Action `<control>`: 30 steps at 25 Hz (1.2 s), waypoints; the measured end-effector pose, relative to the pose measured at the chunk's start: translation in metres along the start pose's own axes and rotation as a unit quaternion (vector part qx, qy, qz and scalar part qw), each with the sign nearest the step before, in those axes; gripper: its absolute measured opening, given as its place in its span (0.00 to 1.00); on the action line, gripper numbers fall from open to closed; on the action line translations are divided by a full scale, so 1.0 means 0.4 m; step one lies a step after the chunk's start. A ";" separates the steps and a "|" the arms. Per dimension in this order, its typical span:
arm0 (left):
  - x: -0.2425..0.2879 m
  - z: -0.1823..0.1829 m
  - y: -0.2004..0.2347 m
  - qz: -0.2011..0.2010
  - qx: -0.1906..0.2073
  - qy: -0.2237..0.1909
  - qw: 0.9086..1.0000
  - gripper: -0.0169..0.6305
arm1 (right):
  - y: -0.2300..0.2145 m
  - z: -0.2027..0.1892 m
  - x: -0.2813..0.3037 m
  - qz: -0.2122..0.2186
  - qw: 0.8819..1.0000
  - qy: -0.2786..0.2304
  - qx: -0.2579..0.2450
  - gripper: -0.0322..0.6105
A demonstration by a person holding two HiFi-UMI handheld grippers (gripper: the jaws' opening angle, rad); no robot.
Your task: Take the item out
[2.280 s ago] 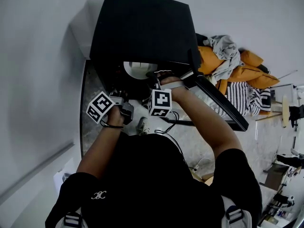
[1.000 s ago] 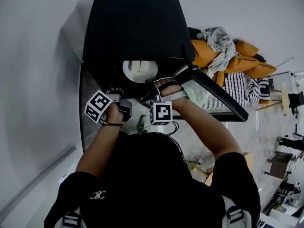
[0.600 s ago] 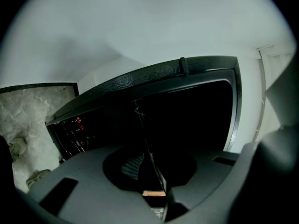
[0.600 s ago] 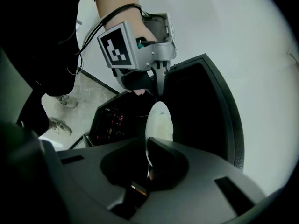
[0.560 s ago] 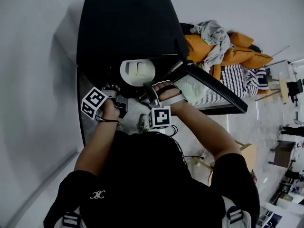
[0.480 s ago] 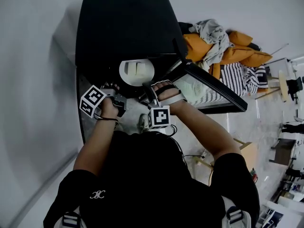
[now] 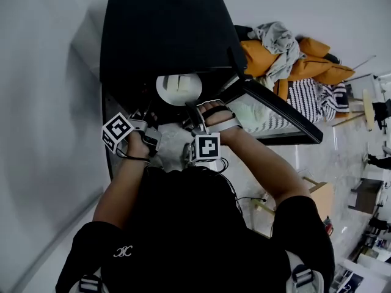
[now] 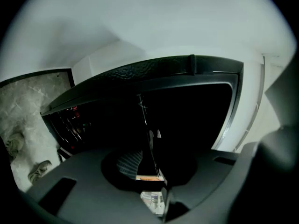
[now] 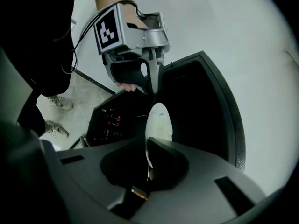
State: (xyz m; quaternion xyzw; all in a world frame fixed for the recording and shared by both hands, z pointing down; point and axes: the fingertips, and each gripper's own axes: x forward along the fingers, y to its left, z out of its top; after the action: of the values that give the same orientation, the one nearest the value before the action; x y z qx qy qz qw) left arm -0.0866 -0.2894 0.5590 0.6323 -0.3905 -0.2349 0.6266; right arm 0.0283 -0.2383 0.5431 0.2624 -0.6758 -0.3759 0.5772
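The right gripper pinched the white plate by its 5 o'clock rim at the black oven's open mouth; the left gripper, jaws pressed together, sat at the plate's 8 o'clock.

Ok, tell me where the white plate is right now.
In the head view the white plate is at the mouth of the black oven, left of its open door; the right tongs grip its near rim.
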 end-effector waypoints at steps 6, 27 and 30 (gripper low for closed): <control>-0.009 -0.059 -0.033 -0.034 -0.011 0.033 0.999 0.12 | -0.004 0.004 -0.007 -0.002 1.000 0.001 -0.003 0.09; 0.077 -0.129 -0.079 -0.060 0.001 0.077 0.995 0.12 | -0.007 0.002 -0.009 -0.009 1.000 -0.004 -0.012 0.09; 0.084 -0.126 -0.071 -0.049 -0.005 0.077 0.996 0.12 | -0.008 0.004 -0.013 -0.008 1.000 -0.004 -0.010 0.09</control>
State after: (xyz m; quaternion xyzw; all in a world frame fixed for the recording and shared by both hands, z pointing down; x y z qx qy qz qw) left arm -0.0218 -0.2877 0.5430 0.6637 -0.3086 -0.2174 0.6457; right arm 0.0276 -0.2358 0.5373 0.2604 -0.6722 -0.3888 0.5737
